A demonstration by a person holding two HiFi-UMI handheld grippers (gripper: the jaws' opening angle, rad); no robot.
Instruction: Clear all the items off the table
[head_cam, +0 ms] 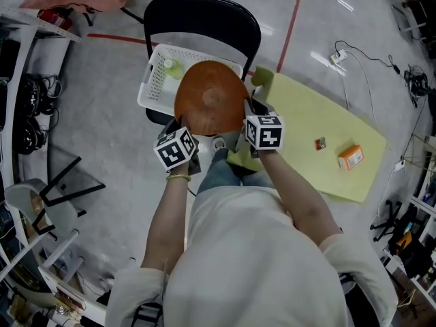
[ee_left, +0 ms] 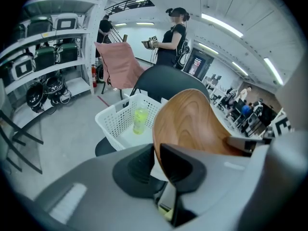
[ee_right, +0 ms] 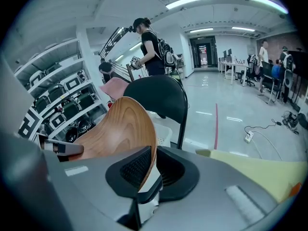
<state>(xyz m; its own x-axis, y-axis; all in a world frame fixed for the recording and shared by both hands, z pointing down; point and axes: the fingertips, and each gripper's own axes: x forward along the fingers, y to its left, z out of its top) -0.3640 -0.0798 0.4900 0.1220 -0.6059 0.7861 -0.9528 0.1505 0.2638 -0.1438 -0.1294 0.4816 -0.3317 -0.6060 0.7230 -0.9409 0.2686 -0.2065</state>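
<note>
Just ahead of us, the left gripper (ee_left: 155, 154) and right gripper (ee_right: 153, 159) each clench opposite rims of the wooden plate (head_cam: 212, 97), held above the white basket's (head_cam: 153, 87) near edge. We should keep it level, lower it beside the bottle (head_cam: 173, 67), then release both together.

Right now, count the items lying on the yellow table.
2: an orange box near the yellow table's right end, and a small dark red item just left of it. The right gripper hides part of it; more may be there.
</note>
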